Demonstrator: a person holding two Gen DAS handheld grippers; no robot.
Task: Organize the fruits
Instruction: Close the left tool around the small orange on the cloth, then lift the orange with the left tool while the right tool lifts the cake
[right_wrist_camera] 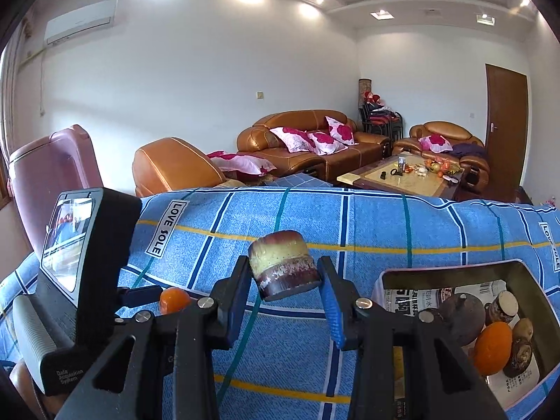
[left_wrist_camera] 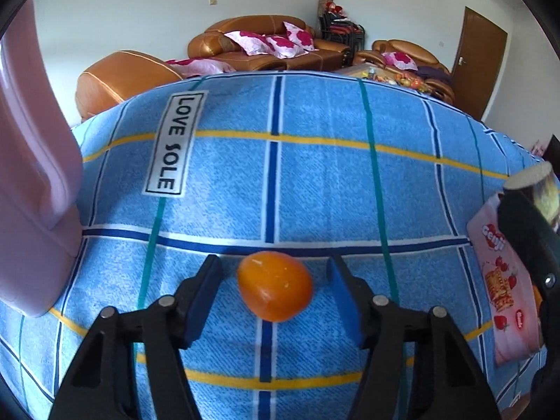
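Two risks: left gripper [left_wrist_camera: 274,288] jaws apart around orange fruit [left_wrist_camera: 274,285], may roll; right gripper [right_wrist_camera: 285,276] clamped on cut chunk [right_wrist_camera: 283,266], may slip.

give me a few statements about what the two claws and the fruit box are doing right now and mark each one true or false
1. The left claw is open around the orange fruit on the blue cloth. True.
2. The right claw is empty. False: it is shut on the sugarcane piece.
3. The box already holds an orange fruit and other pieces. True.
4. The sugarcane piece sits inside the box. False: it is held to the left of the box.
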